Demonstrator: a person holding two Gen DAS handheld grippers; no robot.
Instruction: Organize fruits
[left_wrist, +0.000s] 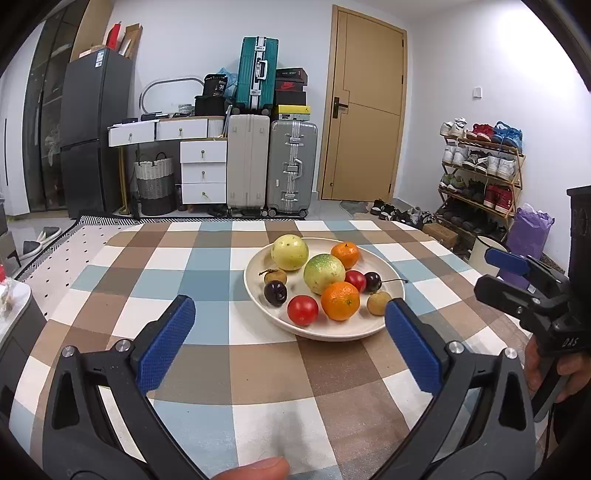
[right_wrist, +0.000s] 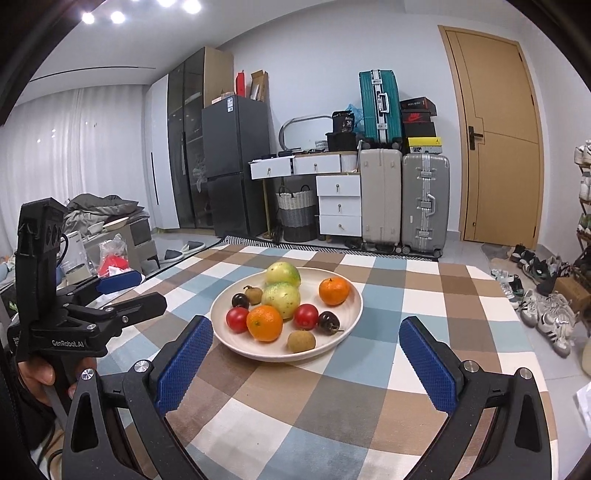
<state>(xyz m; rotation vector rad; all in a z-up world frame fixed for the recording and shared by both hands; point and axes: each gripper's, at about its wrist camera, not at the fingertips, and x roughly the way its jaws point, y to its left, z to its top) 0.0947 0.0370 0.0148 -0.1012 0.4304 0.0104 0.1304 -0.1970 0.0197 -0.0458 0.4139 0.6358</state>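
A cream plate (left_wrist: 373, 330) (right_wrist: 347, 332) sits on the checked tablecloth and holds several fruits: two yellow-green round fruits (left_wrist: 324, 273) (right_wrist: 280, 299), two oranges (left_wrist: 340, 301) (right_wrist: 264, 322), two red tomatoes (left_wrist: 302, 309) (right_wrist: 237, 319), dark cherries (left_wrist: 275, 292) (right_wrist: 328, 321) and small brown longans (left_wrist: 378, 302) (right_wrist: 301, 340). My left gripper (left_wrist: 290, 310) is open and empty, just short of the plate's near rim. My right gripper (right_wrist: 306, 334) is open and empty, its blue pads either side of the plate's near edge. Each gripper shows in the other's view, the right one (left_wrist: 517, 280) and the left one (right_wrist: 110, 291).
The checked table (left_wrist: 207, 288) (right_wrist: 424, 295) runs to edges at left and right. Behind stand suitcases (left_wrist: 271, 166), white drawers (left_wrist: 203, 173), a dark fridge (left_wrist: 92, 136), a door (left_wrist: 364, 110) and a shoe rack (left_wrist: 480, 166). Shoes (right_wrist: 546, 310) lie on the floor at right.
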